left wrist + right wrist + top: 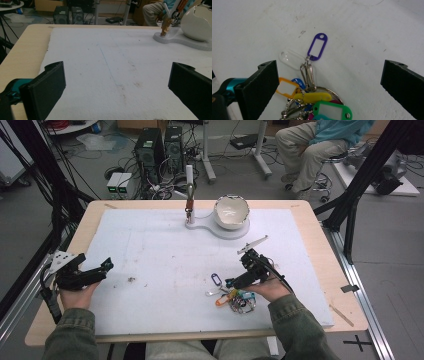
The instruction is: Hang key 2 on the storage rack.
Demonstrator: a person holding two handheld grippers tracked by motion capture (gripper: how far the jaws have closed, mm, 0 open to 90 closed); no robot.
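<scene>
**Right gripper poised over the key-tag bunch**

Right gripper (234, 282), held in the person's right hand, is seen released, its black jaws spread wide on either side of the bunch of coloured plastic key tags on a metal ring (234, 298). The bunch is found on the white foam mat (165, 250) near its front edge, just ahead of the right hand. In the right gripper view a purple tag (317, 46) and a clear tag (289, 59) are fanned forward, with orange, yellow and green tags crowded nearer the camera.

Left gripper (102, 268) is also held open, hovering over bare mat at the front left, well apart from the bunch.

A likely fault is judged to be a pinch on a single loose tag: the flat plastic could slip, or the rest of the bunch could swing and snag.

Open room is offered across the middle of the mat. The white egg-shaped bowl on its white stand (231, 212) is set at the far edge, with a small hook post (190, 200) beside it.
</scene>
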